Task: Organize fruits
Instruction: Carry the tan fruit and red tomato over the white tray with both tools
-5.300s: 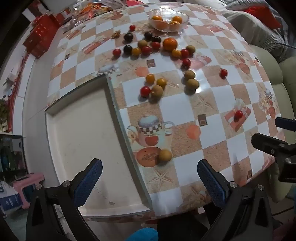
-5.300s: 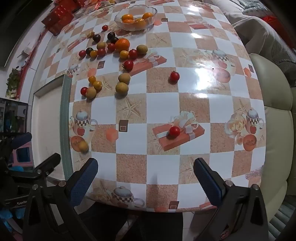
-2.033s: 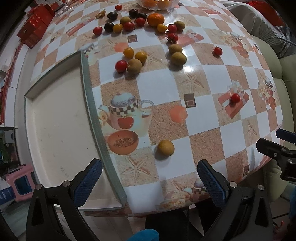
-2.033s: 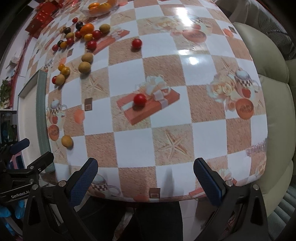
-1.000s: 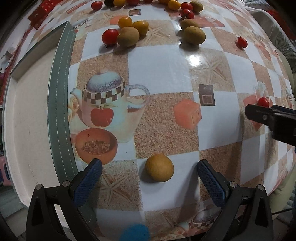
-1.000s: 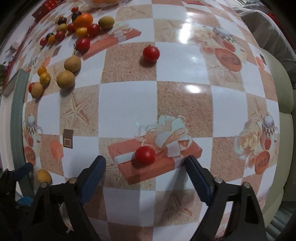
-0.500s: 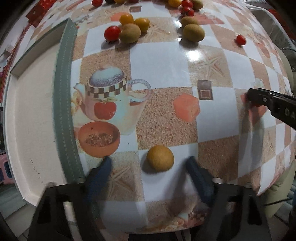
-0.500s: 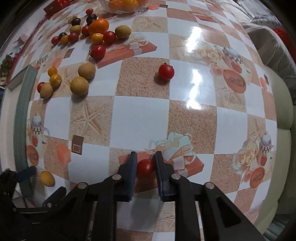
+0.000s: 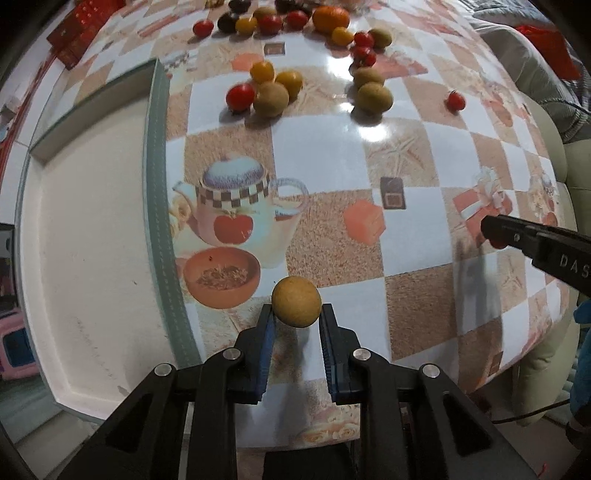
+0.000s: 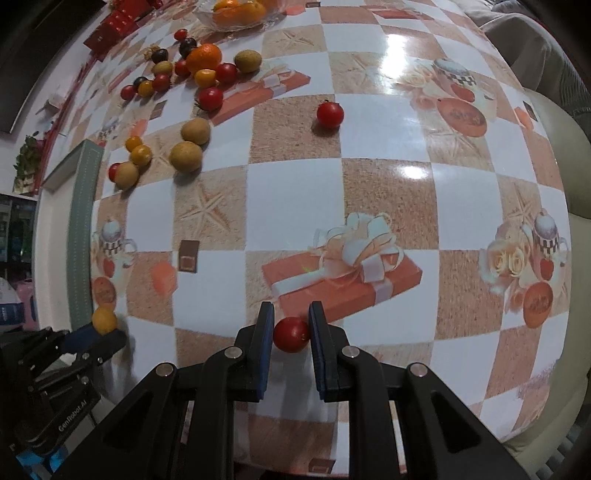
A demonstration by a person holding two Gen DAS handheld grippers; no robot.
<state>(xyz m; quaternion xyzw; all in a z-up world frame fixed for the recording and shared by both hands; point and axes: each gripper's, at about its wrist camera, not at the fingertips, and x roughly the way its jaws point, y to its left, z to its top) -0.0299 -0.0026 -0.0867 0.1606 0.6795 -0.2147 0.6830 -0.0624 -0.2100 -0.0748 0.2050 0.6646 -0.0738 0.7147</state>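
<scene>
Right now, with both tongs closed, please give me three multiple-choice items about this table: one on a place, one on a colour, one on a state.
1. Where does the clear glass bowl of oranges stand?
A. at the far end of the checked tablecloth, beyond the fruit cluster
B. inside the shallow white tray
C. on the cream sofa

2. What colour is the small round fruit in the left tongs?
A. dark purple
B. yellow-brown
C. bright green

3. What is the state of the right tongs?
A. wide open above bare cloth
B. shut with nothing between the pads
C. shut on a small red cherry tomato

Answers:
1. A, the right wrist view shows it at the top, behind the scattered fruits.
2. B, the left wrist view shows that tan-yellow skin between the blue pads.
3. C, both pads press the tomato's sides.
</scene>
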